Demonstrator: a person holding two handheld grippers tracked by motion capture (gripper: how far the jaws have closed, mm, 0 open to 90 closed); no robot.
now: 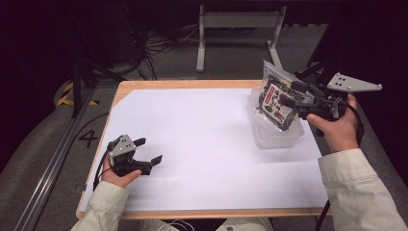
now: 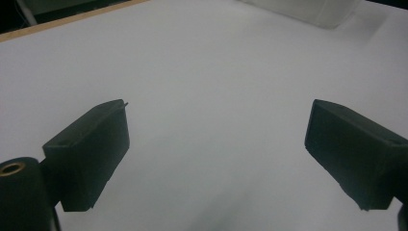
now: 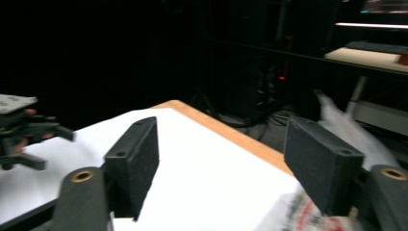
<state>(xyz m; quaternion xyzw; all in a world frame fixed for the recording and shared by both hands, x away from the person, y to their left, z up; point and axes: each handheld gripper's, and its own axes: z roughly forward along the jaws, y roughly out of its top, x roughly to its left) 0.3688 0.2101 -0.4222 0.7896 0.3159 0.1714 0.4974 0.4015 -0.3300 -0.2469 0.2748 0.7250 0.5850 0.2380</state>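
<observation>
A: High view: how far along?

B: The clear plastic bag with the red-and-black printed pack [image 1: 275,98] leans in the clear plastic tub [image 1: 269,138] at two o'clock; looks placed. The right gripper [image 1: 287,94] is beside it.

A: Left gripper view?

B: The left gripper [image 2: 216,130] gapes, empty, over white paper [image 2: 211,62].

A: Right gripper view?

B: Jaws wide, gripping nothing; bag at five o'clock.

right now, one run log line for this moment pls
left gripper: open, low over white sheet | right gripper: open, beside printed clear bag | bag: standing in clear plastic tub
</observation>
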